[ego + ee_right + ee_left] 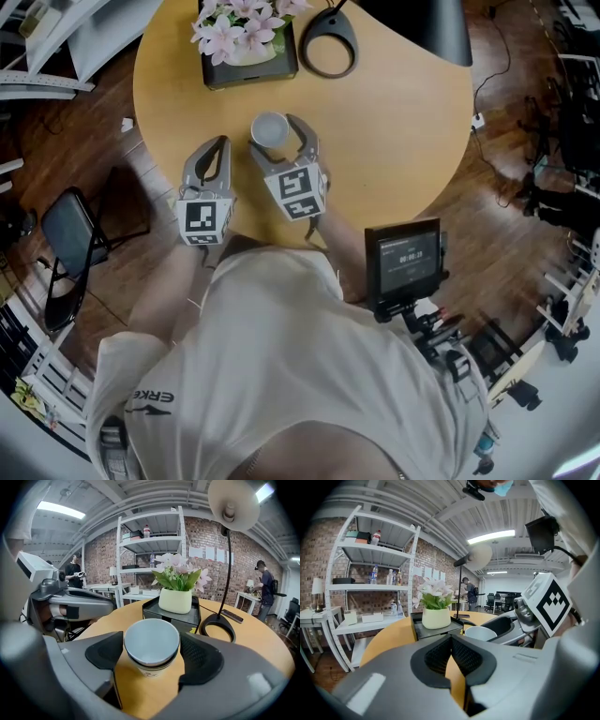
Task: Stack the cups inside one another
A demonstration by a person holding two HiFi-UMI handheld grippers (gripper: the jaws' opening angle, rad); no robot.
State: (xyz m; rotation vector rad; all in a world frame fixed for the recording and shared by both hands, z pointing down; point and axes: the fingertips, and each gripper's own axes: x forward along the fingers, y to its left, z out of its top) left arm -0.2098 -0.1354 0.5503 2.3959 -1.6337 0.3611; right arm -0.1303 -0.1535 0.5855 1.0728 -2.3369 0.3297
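Round yellow table (pixel 394 122): stacked paper cups (pixel 270 129) toward 7 o'clock, black flower tray (pixel 246 67) 11 o'clock, lamp base (pixel 329 42) 1 o'clock.

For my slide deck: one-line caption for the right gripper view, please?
Right gripper, jaws open, flanks nested paper cups standing on the yellow table, flowers behind.

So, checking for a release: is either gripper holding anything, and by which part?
Nothing is held. The left gripper is shut, empty; the nested white paper cups stand on the yellow table between the open jaws of the right gripper.
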